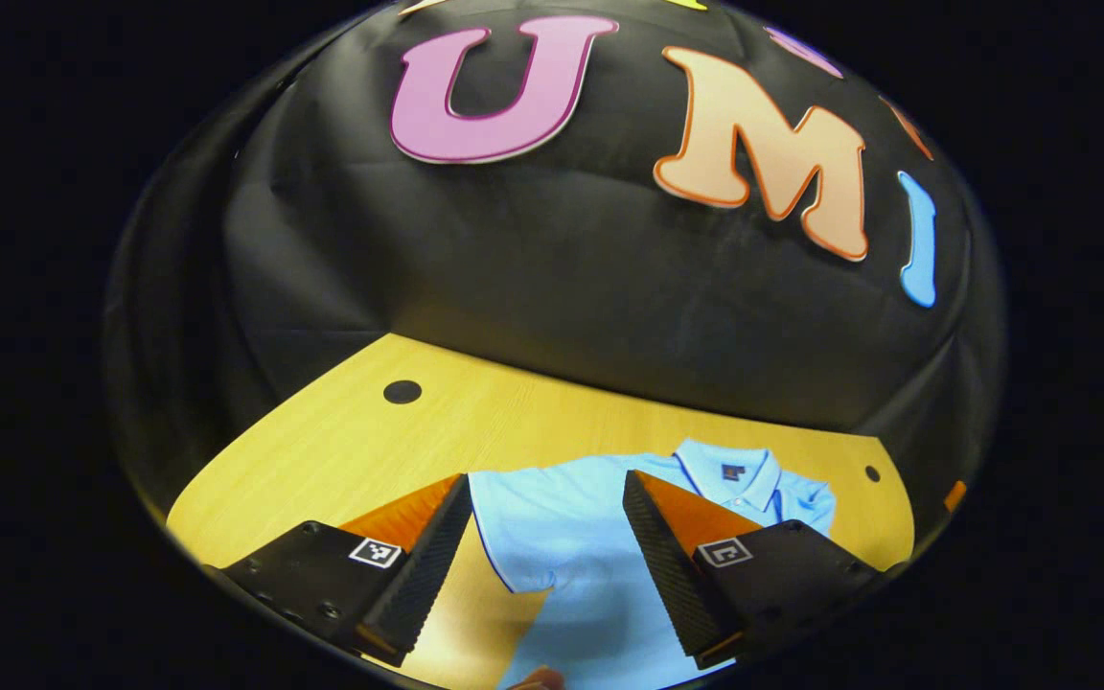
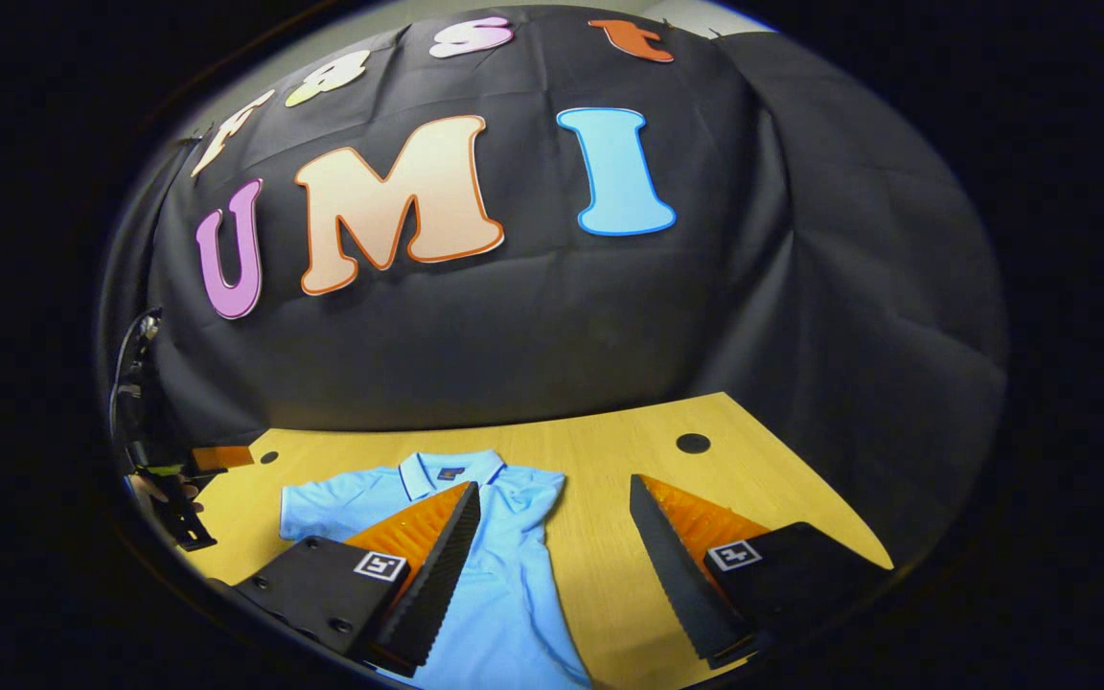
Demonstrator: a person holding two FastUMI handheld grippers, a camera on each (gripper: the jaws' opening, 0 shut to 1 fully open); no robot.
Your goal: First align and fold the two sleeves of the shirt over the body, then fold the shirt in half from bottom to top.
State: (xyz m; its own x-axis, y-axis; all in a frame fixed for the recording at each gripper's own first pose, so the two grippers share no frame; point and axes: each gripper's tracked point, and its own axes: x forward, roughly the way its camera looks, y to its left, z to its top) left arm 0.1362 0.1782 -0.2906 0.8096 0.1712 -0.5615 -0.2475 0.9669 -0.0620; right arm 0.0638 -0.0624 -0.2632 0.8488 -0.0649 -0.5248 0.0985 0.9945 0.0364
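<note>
Both my grippers hang above the wooden table [image 1: 322,450] with their jaws spread wide and nothing between them. Through my left gripper [image 1: 546,537] I look down on the light blue polo shirt [image 1: 571,537], lying flat with its collar [image 1: 729,474] toward the far edge; one short sleeve [image 1: 504,517] sits in the gap between my fingers, clear of both. Through my right gripper [image 2: 554,546] the shirt [image 2: 504,594] lies low and to the left, partly behind my left-hand finger [image 2: 427,565], while bare tabletop shows in the gap. At the left rim of the right gripper view, the other gripper [image 2: 178,498] shows beside the table edge.
</note>
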